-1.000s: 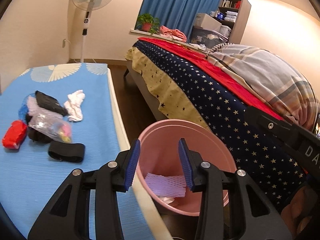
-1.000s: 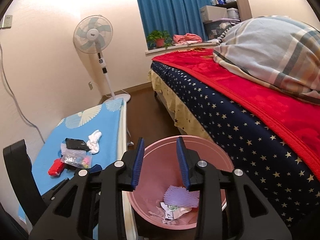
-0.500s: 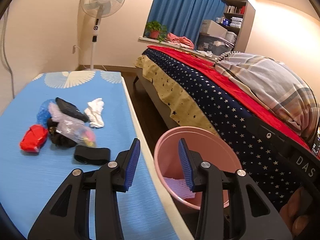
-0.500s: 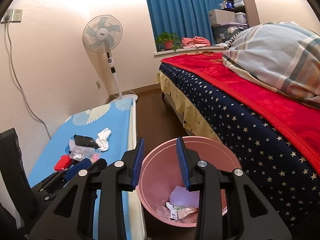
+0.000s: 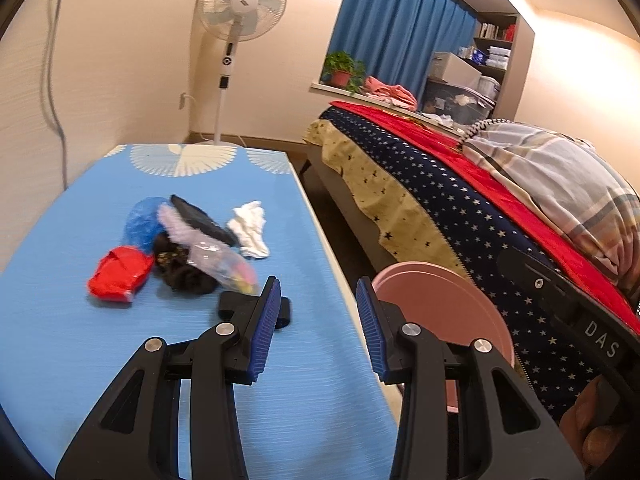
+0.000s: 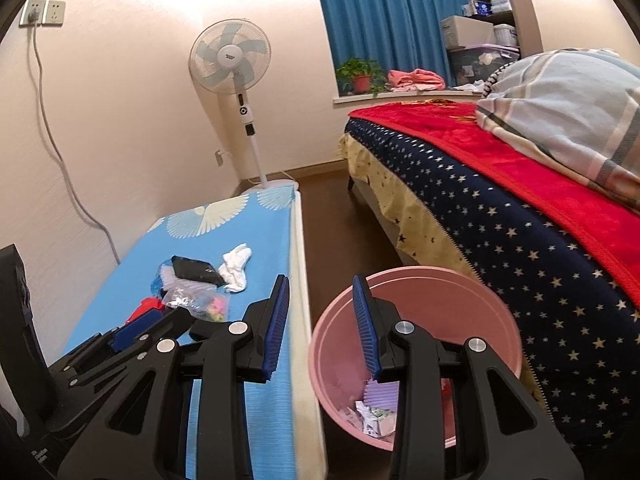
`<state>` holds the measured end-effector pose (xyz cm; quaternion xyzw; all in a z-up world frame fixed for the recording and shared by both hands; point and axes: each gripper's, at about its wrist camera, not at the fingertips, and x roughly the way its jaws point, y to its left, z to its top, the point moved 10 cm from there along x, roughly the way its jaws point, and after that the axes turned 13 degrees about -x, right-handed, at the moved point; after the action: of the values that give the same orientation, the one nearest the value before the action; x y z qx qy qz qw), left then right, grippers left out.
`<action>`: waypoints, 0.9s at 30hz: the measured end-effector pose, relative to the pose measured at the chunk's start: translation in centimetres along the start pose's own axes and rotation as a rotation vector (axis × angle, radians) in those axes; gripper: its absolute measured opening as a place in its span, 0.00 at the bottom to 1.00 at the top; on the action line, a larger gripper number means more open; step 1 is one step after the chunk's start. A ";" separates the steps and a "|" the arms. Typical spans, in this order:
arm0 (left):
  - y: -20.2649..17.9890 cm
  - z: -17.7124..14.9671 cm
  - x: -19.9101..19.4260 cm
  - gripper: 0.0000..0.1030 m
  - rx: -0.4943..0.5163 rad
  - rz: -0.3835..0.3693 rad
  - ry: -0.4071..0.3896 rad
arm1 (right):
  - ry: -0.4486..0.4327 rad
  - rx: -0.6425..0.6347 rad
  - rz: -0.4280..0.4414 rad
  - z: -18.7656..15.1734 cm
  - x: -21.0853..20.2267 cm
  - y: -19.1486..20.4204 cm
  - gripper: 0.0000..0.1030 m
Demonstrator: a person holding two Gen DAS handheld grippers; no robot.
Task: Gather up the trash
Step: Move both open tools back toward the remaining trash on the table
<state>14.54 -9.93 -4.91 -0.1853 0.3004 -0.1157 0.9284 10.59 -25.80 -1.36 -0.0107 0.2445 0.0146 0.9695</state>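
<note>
Hovering with jaws parted and empty, the left hand-held gripper (image 5: 316, 320) faces the trash pile (image 5: 180, 248); the right hand-held gripper (image 6: 320, 320), likewise empty, overlooks the pink bin (image 6: 440, 292).

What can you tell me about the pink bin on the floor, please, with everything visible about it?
The pink bin is a round, smooth, plastic-looking bucket with a plain rim, standing upright on the dark wooden floor in the gap between the blue-covered table and the star-patterned bed cover. It is open-topped and only partly filled: a lilac foam net and crumpled white wrappers lie at the bottom. Whether its wall touches the table or bed cannot be told. Neither gripper touches it.
</note>
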 end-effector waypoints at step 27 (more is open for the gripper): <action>9.0 2.3 -2.0 0.38 -0.081 0.230 -0.134 | 0.044 -0.033 0.173 -1.3 5.5 7.9 0.32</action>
<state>15.25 -0.50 -5.84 -0.1944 0.2616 0.0164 0.9453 14.60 -17.79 -5.21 -0.0058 0.2654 0.1019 0.9587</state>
